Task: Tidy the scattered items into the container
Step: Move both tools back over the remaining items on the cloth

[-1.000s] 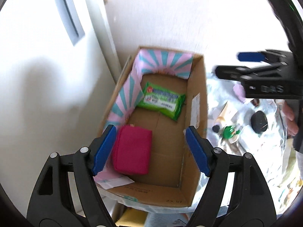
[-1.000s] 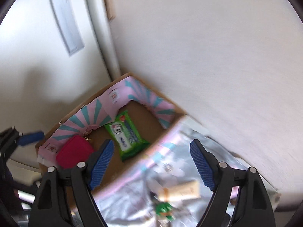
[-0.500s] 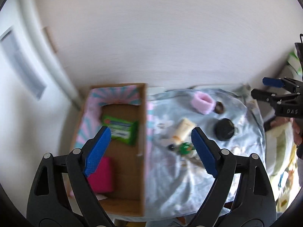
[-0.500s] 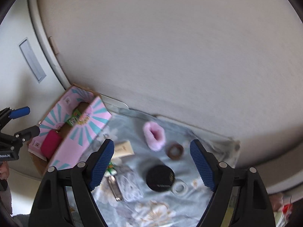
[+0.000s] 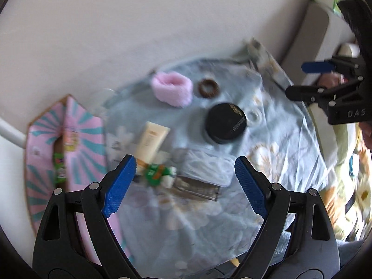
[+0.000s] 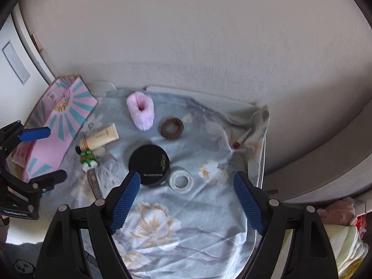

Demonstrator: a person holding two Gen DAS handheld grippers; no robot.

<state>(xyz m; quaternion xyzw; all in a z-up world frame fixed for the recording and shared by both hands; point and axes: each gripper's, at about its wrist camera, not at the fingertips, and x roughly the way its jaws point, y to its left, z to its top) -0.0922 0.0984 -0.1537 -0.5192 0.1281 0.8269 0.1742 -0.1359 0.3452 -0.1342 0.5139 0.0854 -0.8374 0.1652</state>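
A cardboard box with pink and teal flaps stands at the table's left end; it also shows in the left wrist view. On the floral cloth lie a pink fluffy band, a brown hair tie, a black round compact, a cream tube, a green toy, a clear tape ring and a lipstick. My left gripper is open and empty above the green toy. My right gripper is open and empty above the tape ring.
A white wall runs behind the table. A clear flat case lies beside the green toy. A grey chair or sofa edge stands to the right. Patterned bedding lies at the right.
Both grippers swung away from the box to the right, over the cloth with the scattered items. Both stay open and empty.
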